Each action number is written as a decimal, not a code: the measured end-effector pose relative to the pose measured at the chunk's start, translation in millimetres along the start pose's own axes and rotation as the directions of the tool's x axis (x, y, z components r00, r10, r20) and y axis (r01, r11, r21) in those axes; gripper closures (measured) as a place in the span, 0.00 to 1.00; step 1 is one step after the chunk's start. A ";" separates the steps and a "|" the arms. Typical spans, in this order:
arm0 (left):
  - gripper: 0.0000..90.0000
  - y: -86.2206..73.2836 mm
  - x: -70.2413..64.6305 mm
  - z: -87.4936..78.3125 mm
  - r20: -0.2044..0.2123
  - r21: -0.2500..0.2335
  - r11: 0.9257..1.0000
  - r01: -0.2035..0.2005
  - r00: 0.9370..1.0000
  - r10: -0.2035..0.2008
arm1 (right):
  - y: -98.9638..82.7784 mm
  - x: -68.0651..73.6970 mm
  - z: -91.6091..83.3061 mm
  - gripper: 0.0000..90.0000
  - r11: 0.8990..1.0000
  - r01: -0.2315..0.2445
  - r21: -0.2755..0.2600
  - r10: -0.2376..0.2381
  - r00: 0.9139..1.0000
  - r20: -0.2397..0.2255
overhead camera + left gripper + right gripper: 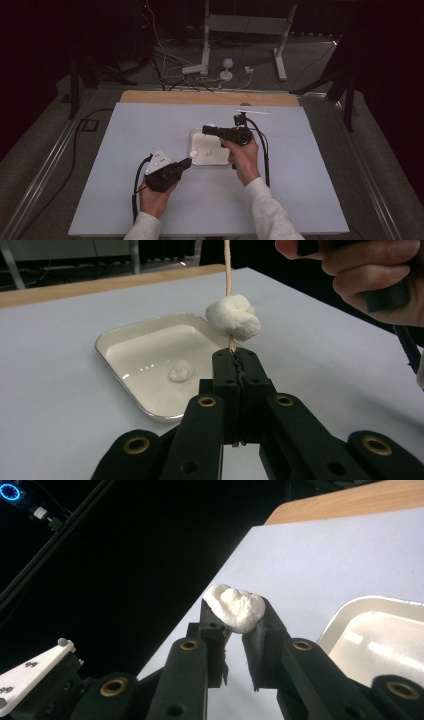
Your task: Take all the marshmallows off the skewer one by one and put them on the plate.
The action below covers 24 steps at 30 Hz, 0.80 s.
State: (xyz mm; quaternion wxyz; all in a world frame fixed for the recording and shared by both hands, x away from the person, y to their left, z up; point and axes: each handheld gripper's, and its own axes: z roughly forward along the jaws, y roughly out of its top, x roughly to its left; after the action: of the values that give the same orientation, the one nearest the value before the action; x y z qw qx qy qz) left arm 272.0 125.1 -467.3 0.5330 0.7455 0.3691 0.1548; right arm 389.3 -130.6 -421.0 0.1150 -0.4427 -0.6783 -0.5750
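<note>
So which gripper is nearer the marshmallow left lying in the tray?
Left. The left gripper sits at the tray's near-left edge, close to that marshmallow. The right gripper hovers over the tray's far side, squeezing another marshmallow.

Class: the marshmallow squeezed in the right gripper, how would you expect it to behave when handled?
Probably soft: the marshmallow looks squashed between the right gripper jaws. Likely light and squashy, and possibly sticky, so it may cling on release. Another sits pierced on the stick.
</note>
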 end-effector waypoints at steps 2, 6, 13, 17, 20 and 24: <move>1.00 -0.2 0.9 -0.9 0.004 0.003 1.000 -0.005 1.000 0.005 | 0.4 0.3 0.2 0.88 1.000 0.002 -0.001 -0.002 1.000 -0.001; 1.00 -2.8 2.1 -1.6 -0.007 0.023 1.000 -0.013 1.000 0.013 | 2.5 -0.8 -2.9 0.89 1.000 0.003 -0.014 -0.003 1.000 0.006; 1.00 -7.8 11.8 -3.3 -0.038 0.028 0.999 0.035 0.999 -0.034 | 29.0 -0.4 -50.0 0.92 0.993 0.101 -0.059 -0.093 0.988 0.120; 1.00 -6.7 10.0 -2.1 -0.051 0.034 0.999 0.031 0.998 -0.029 | 22.0 -1.1 -43.3 0.92 0.989 0.150 0.007 -0.149 0.977 0.152; 1.00 -7.0 13.8 -2.6 -0.055 0.031 0.999 0.043 0.998 -0.041 | 13.3 -4.0 -31.2 0.90 0.984 0.166 0.066 -0.175 0.969 0.175; 1.00 -6.9 16.7 -3.6 -0.057 0.029 0.998 0.058 0.997 -0.056 | 7.9 -11.0 -17.2 0.76 0.980 0.149 0.133 -0.174 0.965 0.196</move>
State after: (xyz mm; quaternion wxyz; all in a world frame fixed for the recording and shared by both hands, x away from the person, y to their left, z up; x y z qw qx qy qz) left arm 278.5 140.7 -474.9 0.5151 0.7380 0.4075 0.1548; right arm 395.5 -151.3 -417.5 0.0225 -0.4356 -0.7531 -0.4926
